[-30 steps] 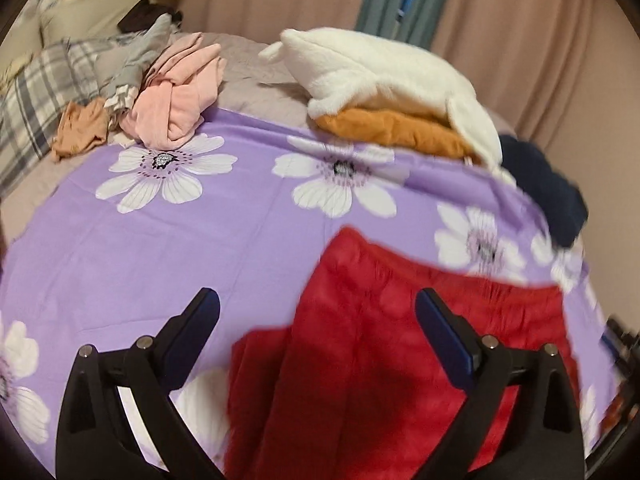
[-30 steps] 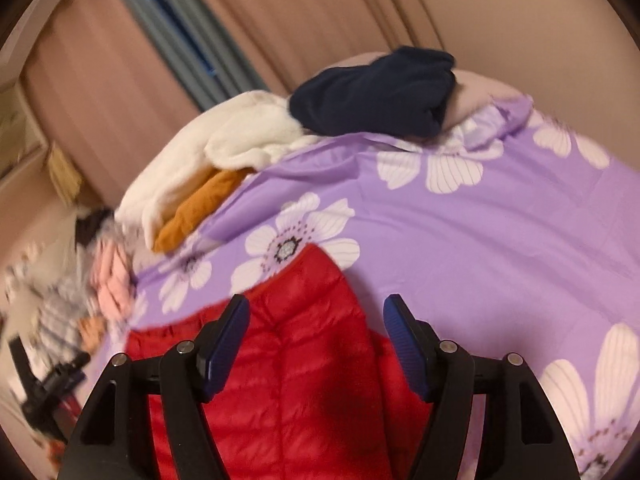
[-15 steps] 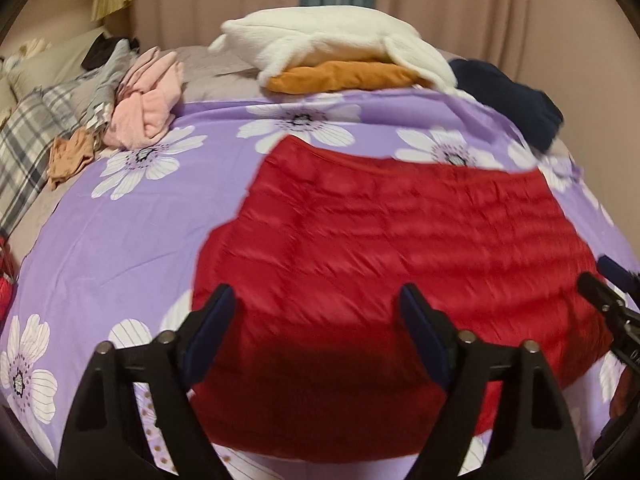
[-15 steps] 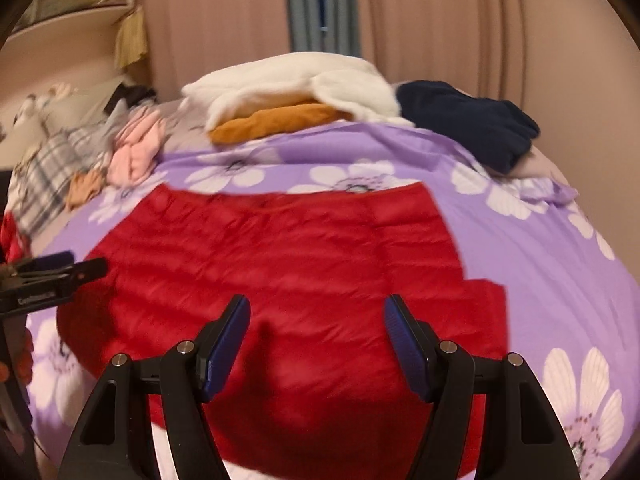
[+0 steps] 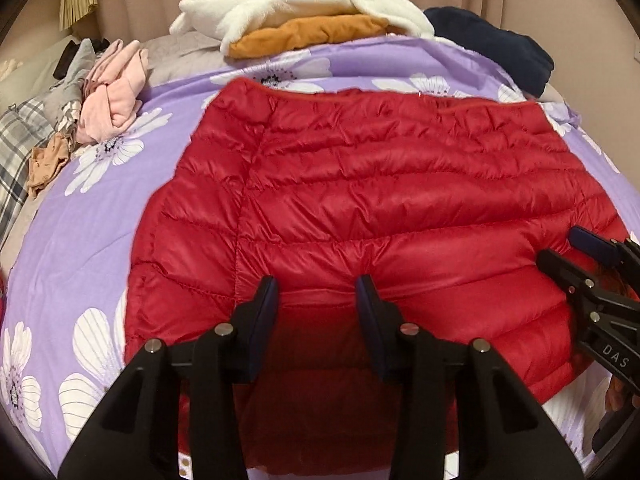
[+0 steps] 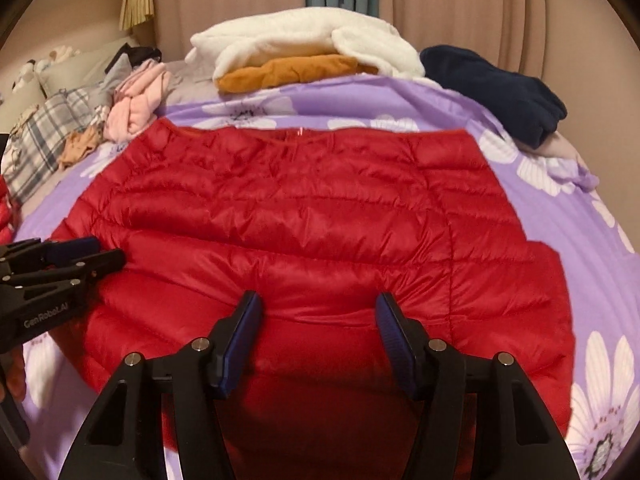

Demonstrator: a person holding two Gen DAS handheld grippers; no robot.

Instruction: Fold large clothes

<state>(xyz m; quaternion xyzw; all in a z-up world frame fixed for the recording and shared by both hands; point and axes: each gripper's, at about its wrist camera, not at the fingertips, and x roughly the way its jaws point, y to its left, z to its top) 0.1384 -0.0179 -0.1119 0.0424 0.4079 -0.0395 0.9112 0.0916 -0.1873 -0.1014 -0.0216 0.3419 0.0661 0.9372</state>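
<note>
Lying spread across the purple flowered bedspread (image 5: 72, 240) on the bed: red quilted down jacket (image 5: 380, 184), smooth side up, far edge toward the curtains, near edge running under both tools. Judging by the sheen and the puffy stitched channels: light, soft, compressible, slippery shell, likely trapping air and springing back out of a fold. Recommending hold at a hem, side seam or stitch line, pinching through both layers rather than a single slick panel. Hovering over the near edge left of centre: left gripper (image 5: 316, 292), jaws standing apart at a moderate gap, nothing visibly pinched, red fabric showing between them. Hovering over the near edge right of centre: right gripper (image 6: 318, 312), jaws likewise apart, somewhat wider, holding nothing. Pointing both tools forward and slightly down along the jacket, level with each other, each one visible at the edge of the other's view. Lying beyond the jacket, well apart from it: white fleece (image 6: 304, 44) stacked on an orange garment (image 6: 288, 74), navy garment (image 6: 504, 88) at the far right, pink garment (image 5: 112, 96) and plaid fabric (image 5: 16, 152) at the far left.
</note>
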